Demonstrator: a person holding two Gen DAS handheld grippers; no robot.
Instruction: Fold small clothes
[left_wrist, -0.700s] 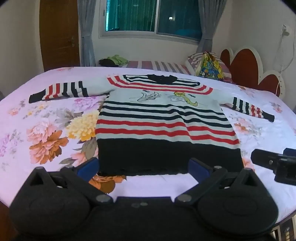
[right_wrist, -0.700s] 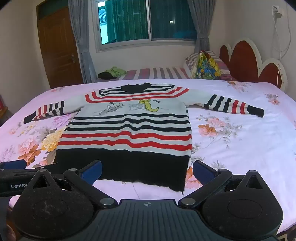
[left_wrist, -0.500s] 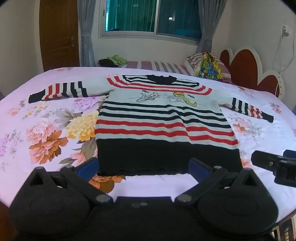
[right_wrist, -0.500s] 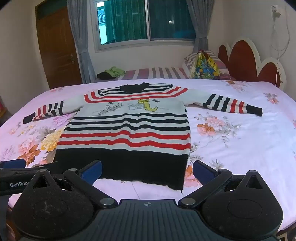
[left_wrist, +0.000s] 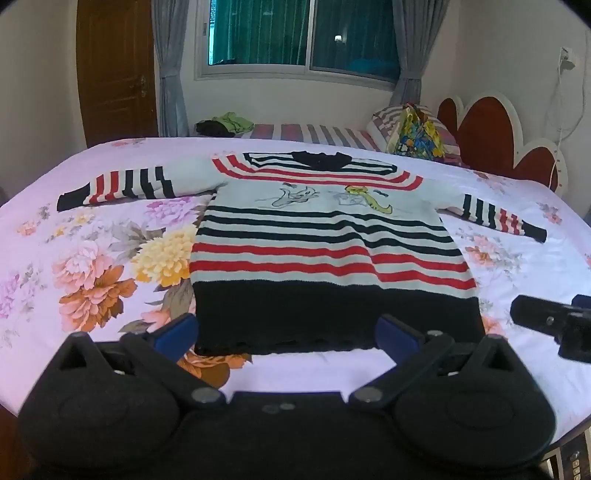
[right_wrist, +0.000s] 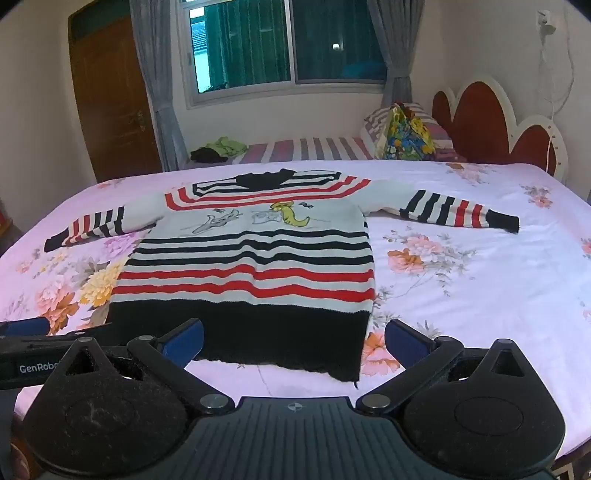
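Both views crept nearer the sweater (left_wrist: 325, 254); left claw (right_wrist: 33, 347) (labelled "GenRobo…") gapes.

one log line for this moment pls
phase: pre-grasp | sweater: flat on bed, sleeves spread | left gripper: open | right gripper: open

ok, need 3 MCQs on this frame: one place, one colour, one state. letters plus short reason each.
1. Where does the sweater lie?
A. spread flat on the floral bedsheet
B. draped over the headboard
C. bunched in a pile on the floor

2. What colour is the sweater's bottom band?
A. red
B. black
C. yellow

3. How are the left gripper and right gripper?
A. both shut on the hem
B. one shut on a sleeve
C. both open, holding nothing

Answers: 1 A, sleeves out to both sides on the sheet; 2 B, a solid black band under the red stripes; 3 C, blue fingers wide apart in each wrist view, no cloth between them.
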